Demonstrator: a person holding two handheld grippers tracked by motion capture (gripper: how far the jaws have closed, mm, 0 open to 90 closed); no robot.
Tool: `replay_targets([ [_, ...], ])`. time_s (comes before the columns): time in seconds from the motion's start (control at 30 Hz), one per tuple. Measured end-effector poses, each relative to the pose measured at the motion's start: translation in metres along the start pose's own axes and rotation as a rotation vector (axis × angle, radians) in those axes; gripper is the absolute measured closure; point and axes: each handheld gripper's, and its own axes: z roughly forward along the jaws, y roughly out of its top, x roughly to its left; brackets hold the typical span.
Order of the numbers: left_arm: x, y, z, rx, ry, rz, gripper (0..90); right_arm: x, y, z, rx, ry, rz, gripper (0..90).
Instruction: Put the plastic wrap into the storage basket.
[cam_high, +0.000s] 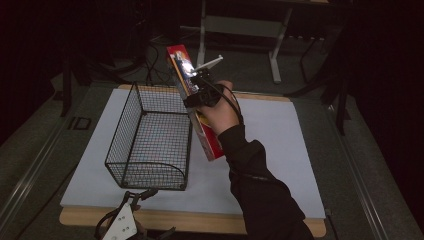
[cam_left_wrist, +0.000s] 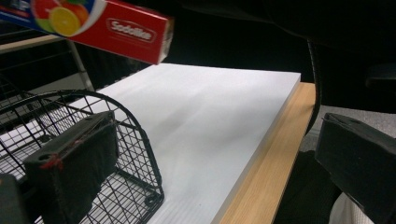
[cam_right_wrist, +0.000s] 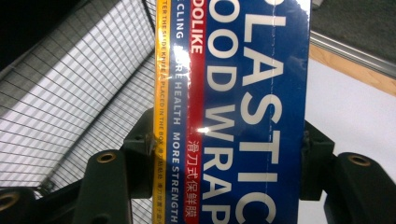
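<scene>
Red wrap box hanging over the basket

I am holding the plastic wrap box (cam_high: 196, 105) clamped across its width in my right claw (cam_high: 199, 89), long axis tilted steeply, just right of the wire basket (cam_high: 150, 140). My left claw (cam_high: 131, 207) is idling wide apart, empty, at the bench's (cam_high: 280, 150) near edge.

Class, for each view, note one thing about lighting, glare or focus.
High view: dark surroundings, bright glare on the red-and-blue plastic wrap box. Left gripper view: the near black jaws are soft, the white table top evenly lit. Right gripper view: a small glint on the box's print.

White board (cam_high: 280, 145) on wooden table (cam_high: 200, 220); desk legs (cam_high: 274, 55) behind.
</scene>
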Motion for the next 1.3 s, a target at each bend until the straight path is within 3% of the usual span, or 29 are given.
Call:
replay_targets([
  [0.33,0.0,0.0,-0.001,-0.001,0.0,-0.001,0.1,0.031,0.015,0.005,-0.046,0.053,-0.014,39.4],
  [0.77,-0.002,0.0,-0.004,-0.005,-0.003,0.001,0.1,0.073,0.022,0.027,-0.11,0.112,-0.024,39.4],
  [0.87,-0.002,0.0,-0.005,-0.002,-0.003,0.004,0.1,0.082,0.022,0.034,-0.129,0.095,-0.036,39.3],
  [1.3,-0.003,0.0,-0.006,-0.001,-0.005,0.007,0.1,0.097,0.008,0.073,-0.12,0.1,-0.002,39.3],
])
